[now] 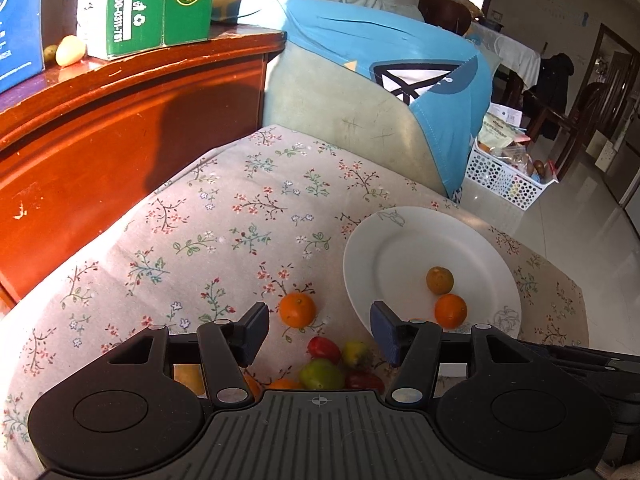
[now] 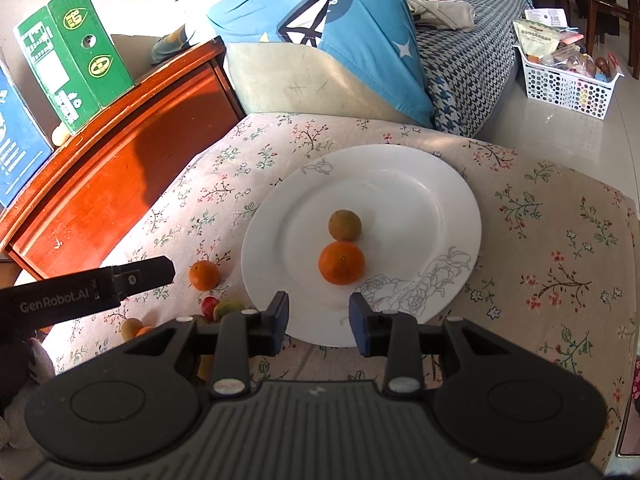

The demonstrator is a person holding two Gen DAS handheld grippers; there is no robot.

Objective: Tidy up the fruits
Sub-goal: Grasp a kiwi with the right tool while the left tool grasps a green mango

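Observation:
A white plate lies on the floral cloth and holds an orange with a brownish-green fruit touching it. Left of the plate, a loose orange sits on the cloth. Nearer me is a cluster of small fruits: red, yellow-green, green and dark red. My left gripper hovers open above that cluster, holding nothing. Over the plate's near rim, my right gripper is open and empty.
A red-brown wooden cabinet stands left of the table with a green carton on top. Behind the table is a sofa arm under a blue cover. A white perforated basket sits on the floor past the table's right edge.

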